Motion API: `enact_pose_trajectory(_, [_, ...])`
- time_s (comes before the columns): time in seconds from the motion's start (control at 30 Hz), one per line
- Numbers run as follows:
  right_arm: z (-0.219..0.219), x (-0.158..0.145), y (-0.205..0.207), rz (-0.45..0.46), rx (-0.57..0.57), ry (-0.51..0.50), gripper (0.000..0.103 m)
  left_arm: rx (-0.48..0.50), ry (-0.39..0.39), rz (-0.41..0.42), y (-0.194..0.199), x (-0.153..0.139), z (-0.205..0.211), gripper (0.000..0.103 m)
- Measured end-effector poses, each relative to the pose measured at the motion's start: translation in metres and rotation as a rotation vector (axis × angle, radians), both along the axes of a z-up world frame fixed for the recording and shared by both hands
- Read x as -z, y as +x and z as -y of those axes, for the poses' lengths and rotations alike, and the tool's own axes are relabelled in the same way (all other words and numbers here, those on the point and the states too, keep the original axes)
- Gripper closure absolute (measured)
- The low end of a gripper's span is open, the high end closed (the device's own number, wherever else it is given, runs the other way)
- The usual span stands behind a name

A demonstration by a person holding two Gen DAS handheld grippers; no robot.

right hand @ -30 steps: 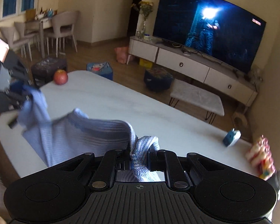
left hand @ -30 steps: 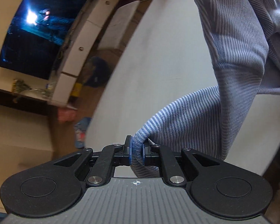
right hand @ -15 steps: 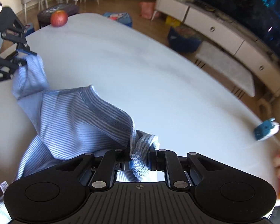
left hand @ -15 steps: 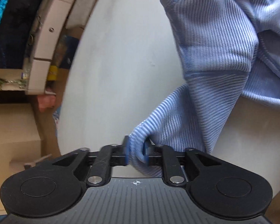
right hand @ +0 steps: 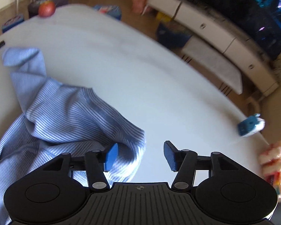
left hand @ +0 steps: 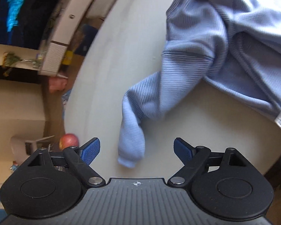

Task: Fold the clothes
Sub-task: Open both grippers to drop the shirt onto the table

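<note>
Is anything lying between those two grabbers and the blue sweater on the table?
Nothing visible. The sweater lies right at both: its sleeve end sits loose between the opening left gripper, and cloth lies by the opening right gripper.

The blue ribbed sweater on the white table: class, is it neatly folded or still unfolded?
Unfolded. The sweater lies crumpled in loose bunches on the table, one sleeve trailing out on its own.

The right gripper hangs over a white table, its jaws opening, pads clear of the cloth. A blue ribbed sweater lies crumpled at the left, one fold between the jaws beside the left pad. An apple sits at the far edge; a blue block at the right edge.
</note>
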State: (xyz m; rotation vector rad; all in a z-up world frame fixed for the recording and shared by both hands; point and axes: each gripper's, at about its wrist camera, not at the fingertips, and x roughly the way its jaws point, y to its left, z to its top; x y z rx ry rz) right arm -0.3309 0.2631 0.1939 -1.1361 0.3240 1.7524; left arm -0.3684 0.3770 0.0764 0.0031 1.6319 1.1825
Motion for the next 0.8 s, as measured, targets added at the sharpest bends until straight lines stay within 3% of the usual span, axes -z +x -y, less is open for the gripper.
enact_pose_trajectory(0.13, [0.072,-0.008,0.004,-0.007,-0.011,0.048,0.045,0.052,-0.002,0.031,0.025,0.002,0.06,0.018])
enact_pose_trajectory(0.23, [0.127,-0.011,0.011,-0.025,-0.003,0.001,0.041,0.083,-0.049,0.134,0.045,0.004,0.107,0.018])
enact_pose_trajectory(0.4, [0.196,-0.016,0.016,-0.081,0.002,-0.048,0.041,0.101,-0.065,0.207,0.067,0.021,0.151,0.018])
enact_pose_trajectory(0.57, [0.22,-0.014,0.02,-0.192,0.011,-0.088,0.041,0.067,-0.044,0.238,0.077,0.033,0.159,0.018])
enact_pose_trajectory(0.8, [0.204,0.008,-0.006,-0.227,-0.022,-0.122,0.041,0.021,-0.05,0.26,0.068,0.035,0.16,0.018])
